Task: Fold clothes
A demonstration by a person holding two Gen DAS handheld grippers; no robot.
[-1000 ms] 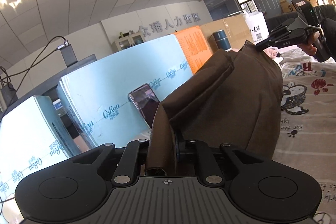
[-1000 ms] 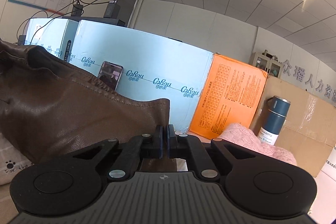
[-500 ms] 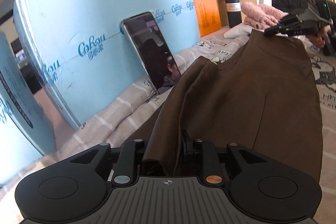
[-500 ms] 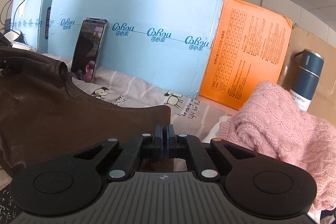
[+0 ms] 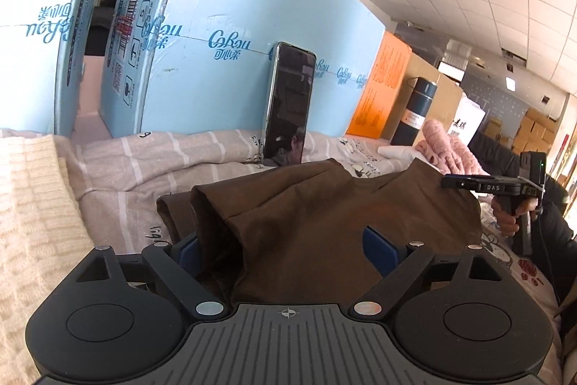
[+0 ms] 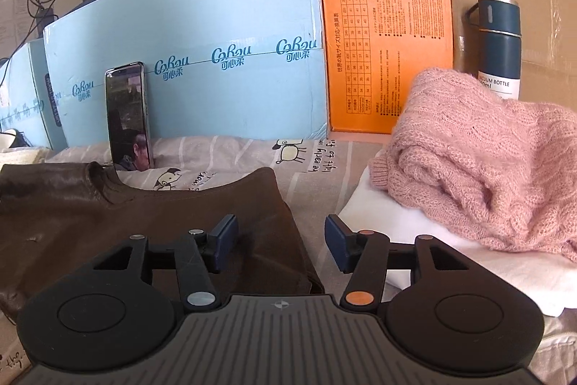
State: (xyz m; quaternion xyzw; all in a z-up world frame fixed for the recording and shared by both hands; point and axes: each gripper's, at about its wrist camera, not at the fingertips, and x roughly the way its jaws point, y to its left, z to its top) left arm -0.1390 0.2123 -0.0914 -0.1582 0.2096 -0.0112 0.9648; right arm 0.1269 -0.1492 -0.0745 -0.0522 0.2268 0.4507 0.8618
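A brown garment [image 5: 324, 215] lies on the patterned bed sheet [image 5: 144, 165]. My left gripper [image 5: 288, 246] is open, its fingers wide apart on either side of the garment's near folded edge. In the right wrist view the same brown garment [image 6: 144, 222] lies at the left, and my right gripper [image 6: 281, 240] is open over its right corner, holding nothing. The right gripper also shows in the left wrist view [image 5: 487, 186] at the garment's far right edge.
A phone [image 6: 128, 118] leans on blue boxes [image 6: 216, 60] at the back. An orange box [image 6: 386, 42] and a dark vacuum bottle [image 6: 499, 46] stand right of them. A pink sweater [image 6: 487, 165] lies on white cloth [image 6: 414, 237]. A cream knit [image 5: 32, 222] lies far left.
Both grippers lowered the brown garment onto the sheet and opened, letting go of it. The garment now lies flat instead of hanging.
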